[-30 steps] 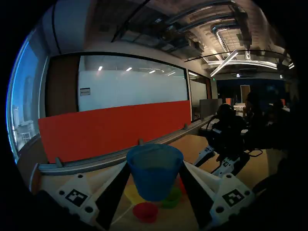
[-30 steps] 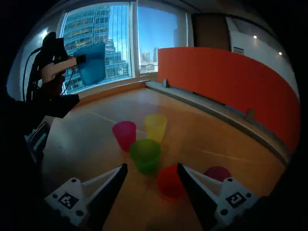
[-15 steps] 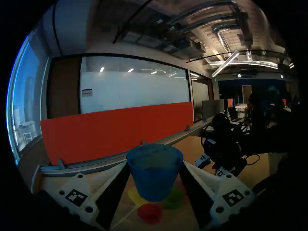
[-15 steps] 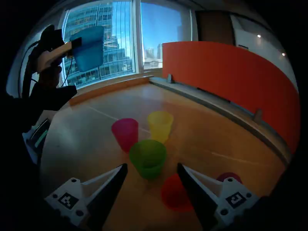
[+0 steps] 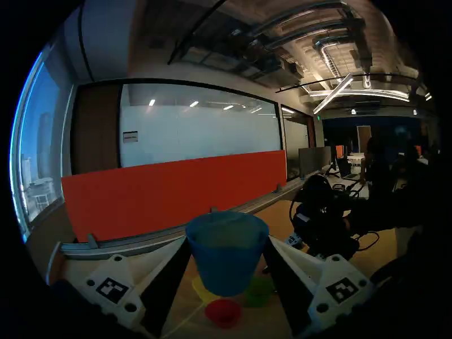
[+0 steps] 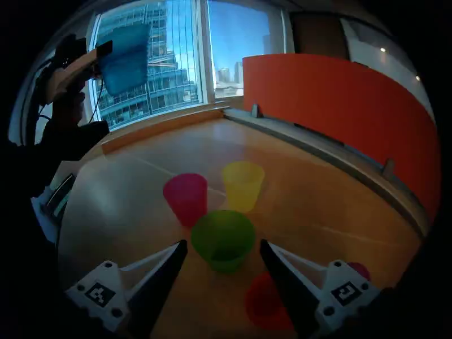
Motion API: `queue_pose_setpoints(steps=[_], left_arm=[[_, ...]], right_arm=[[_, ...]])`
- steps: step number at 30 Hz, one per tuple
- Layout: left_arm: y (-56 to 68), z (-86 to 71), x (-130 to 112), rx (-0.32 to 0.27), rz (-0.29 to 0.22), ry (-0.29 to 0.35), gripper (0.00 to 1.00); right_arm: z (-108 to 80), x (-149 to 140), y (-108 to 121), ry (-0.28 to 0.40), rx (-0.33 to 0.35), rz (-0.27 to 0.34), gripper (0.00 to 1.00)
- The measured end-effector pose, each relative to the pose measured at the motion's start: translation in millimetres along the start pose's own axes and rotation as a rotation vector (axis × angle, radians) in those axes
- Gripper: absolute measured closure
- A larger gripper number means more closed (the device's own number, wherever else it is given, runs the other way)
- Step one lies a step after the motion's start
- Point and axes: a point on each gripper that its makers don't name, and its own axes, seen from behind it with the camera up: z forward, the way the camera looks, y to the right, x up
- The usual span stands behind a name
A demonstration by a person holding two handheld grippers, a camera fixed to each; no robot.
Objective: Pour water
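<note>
Now blue cup (image 5: 227,254) higher vs. before.

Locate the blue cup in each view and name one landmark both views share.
Left gripper view: blue cup low centre, clamped between the fingers of the left gripper.
Right gripper view: blue cup upper left, against the window, high above the table.
Shared landmark: the orange partition, behind the cup in the left gripper view, at right in the right gripper view.
</note>
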Motion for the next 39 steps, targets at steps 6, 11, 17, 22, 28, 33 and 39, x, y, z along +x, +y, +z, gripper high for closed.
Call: queue_pose_setpoints(steps=[6,11,17,22,28,33,39], left_arm=[[-1.8,-0.6,-1.2,0.005,0.002,-0.003,0.15],[-2.5,-1.1,-2.4,0.006,0.001,-0.004,0.15],[-2.5,-1.4,-3.1,0.007,0.001,-0.004,0.15],[-2.7,-2.3,-3.8,0.007,0.001,-0.004,0.15],[-3.4,-2.2,-6.3,0.007,-0.002,-0.006,0.15],[-3.6,-1.9,-7.5,0.008,-0.002,-0.009,0.15],[-3.6,-3.4,-7.7,0.008,-0.002,-0.010,0.15]], right_arm=[[10.5,-3.4,-1.1,-0.020,-0.002,-0.008,0.00],[19.6,-7.2,-1.6,-0.036,-0.012,-0.013,0.00],[29.0,-11.5,-3.0,-0.048,-0.024,-0.007,0.00],[32.5,-15.0,-2.9,-0.058,-0.032,-0.008,0.00],[35.1,-17.8,-2.7,-0.067,-0.039,-0.006,0.09],[35.3,-17.8,-7.0,-0.067,-0.026,-0.004,0.10],[32.8,-16.3,-12.4,-0.062,-0.015,-0.007,0.10]])
